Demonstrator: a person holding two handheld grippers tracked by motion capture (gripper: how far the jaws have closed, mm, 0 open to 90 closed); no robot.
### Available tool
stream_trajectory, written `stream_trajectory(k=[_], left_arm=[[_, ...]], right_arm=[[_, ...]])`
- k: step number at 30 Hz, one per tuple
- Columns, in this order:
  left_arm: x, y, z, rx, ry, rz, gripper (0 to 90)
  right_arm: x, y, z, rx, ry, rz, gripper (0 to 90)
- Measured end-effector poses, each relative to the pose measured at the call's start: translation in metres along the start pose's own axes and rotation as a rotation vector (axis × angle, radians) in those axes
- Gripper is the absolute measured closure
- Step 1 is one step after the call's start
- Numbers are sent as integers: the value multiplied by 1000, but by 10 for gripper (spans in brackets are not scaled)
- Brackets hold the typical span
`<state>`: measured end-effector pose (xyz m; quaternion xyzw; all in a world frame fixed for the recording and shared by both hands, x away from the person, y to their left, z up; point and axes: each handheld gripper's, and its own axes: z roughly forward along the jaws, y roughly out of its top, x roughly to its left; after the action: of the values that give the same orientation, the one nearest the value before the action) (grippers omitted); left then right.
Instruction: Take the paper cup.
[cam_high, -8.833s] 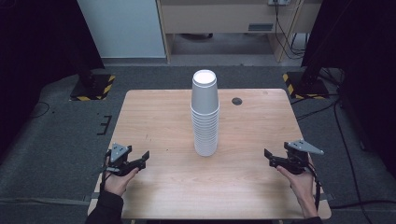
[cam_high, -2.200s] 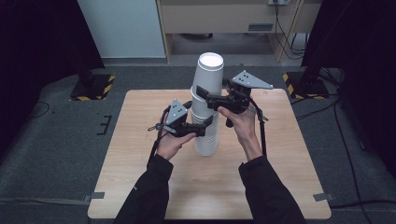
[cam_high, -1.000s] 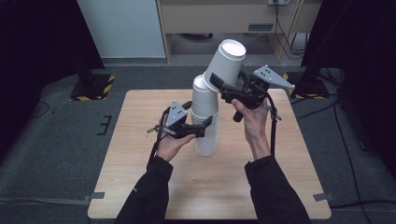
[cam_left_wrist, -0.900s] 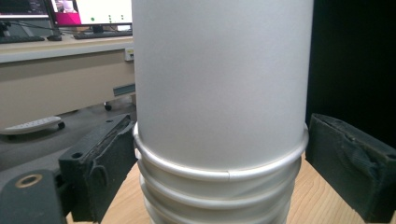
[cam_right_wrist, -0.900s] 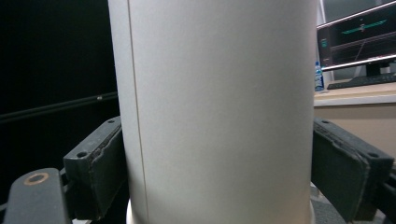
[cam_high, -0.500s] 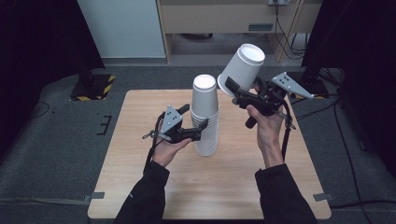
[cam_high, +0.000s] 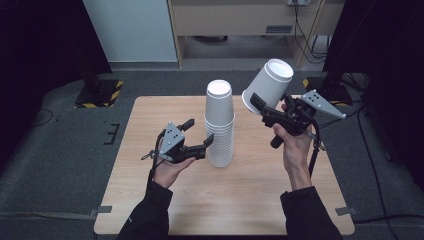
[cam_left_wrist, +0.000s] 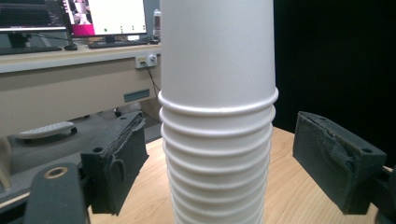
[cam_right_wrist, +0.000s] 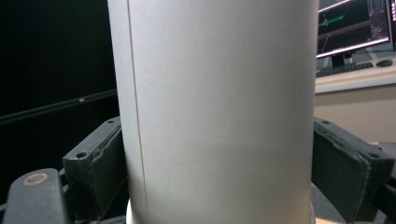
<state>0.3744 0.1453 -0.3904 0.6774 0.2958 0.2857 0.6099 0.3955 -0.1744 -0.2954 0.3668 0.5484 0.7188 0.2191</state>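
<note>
A tall stack of white paper cups (cam_high: 219, 125) stands at the middle of the wooden table (cam_high: 150, 200). My left gripper (cam_high: 199, 131) sits just left of the stack, open. In the left gripper view the stack (cam_left_wrist: 217, 140) rises between its jaws (cam_left_wrist: 229, 161) with a gap on each side. Those jaws have just been closing a little, and the pads do not touch the cups. My right gripper (cam_high: 257, 104) is shut on a single white cup (cam_high: 268, 84), held tilted in the air to the right of the stack. That cup (cam_right_wrist: 215, 93) is pressed between both pads (cam_right_wrist: 100, 170).
Yellow-and-black striped stand bases lie on the floor at the left (cam_high: 102, 95) and right of the table's far side. A desk with monitors (cam_left_wrist: 70, 18) stands beyond the table. Bare tabletop lies in front of the stack.
My right gripper has carried the single cup rightward and slightly down, away from the stack's top. My left hand has drawn back a little to the left.
</note>
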Motion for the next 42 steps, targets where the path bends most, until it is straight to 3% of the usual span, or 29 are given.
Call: stream_trajectory(k=[17,37,41,42], left_arm=[[-5,-23,-17,9,18,-9,186],[-18,-37,-12,25,10,7,205],[-23,-39,-10,15,12,17,227],[-26,-40,-9,-7,14,10,235]], right_arm=[[-14,-25,-33,19,-27,57,130],[-40,-72,-68,48,-78,163,129],[-43,-79,-74,56,-85,183,129],[-44,-83,-77,54,-86,196,129]])
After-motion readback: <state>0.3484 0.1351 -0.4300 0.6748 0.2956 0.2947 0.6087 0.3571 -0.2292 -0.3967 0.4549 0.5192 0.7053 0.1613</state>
